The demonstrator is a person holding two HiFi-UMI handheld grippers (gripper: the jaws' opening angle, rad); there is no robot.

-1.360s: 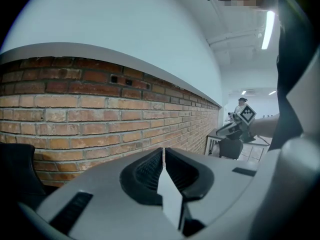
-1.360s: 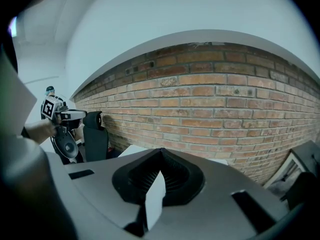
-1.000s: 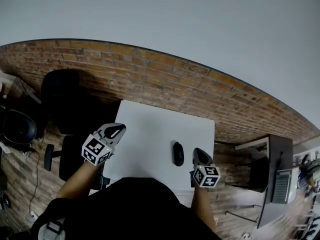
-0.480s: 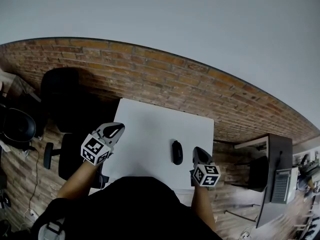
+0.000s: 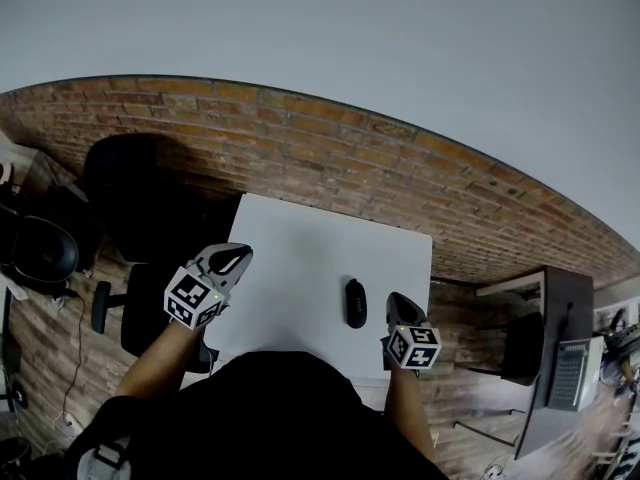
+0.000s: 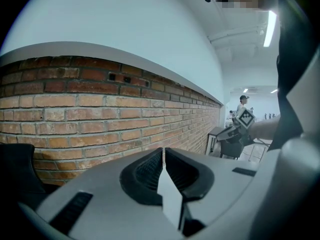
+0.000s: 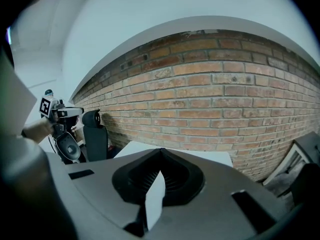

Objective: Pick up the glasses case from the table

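Note:
A small black oval glasses case lies on the white table, right of its middle. My right gripper hangs just right of the case, near the table's right front corner, jaws shut and empty. In the right gripper view the right gripper points at the brick wall and the table's far edge; its own body hides the case. My left gripper is held over the table's left edge, shut with nothing in it. The left gripper faces the brick wall in its own view.
A brick wall runs behind the table. A black office chair stands at the left, and a dark desk with a chair at the right. The right gripper view shows a black chair left of the table.
The right gripper has shifted very slightly; the case and the left gripper stay where they were. The head view has drifted a little.

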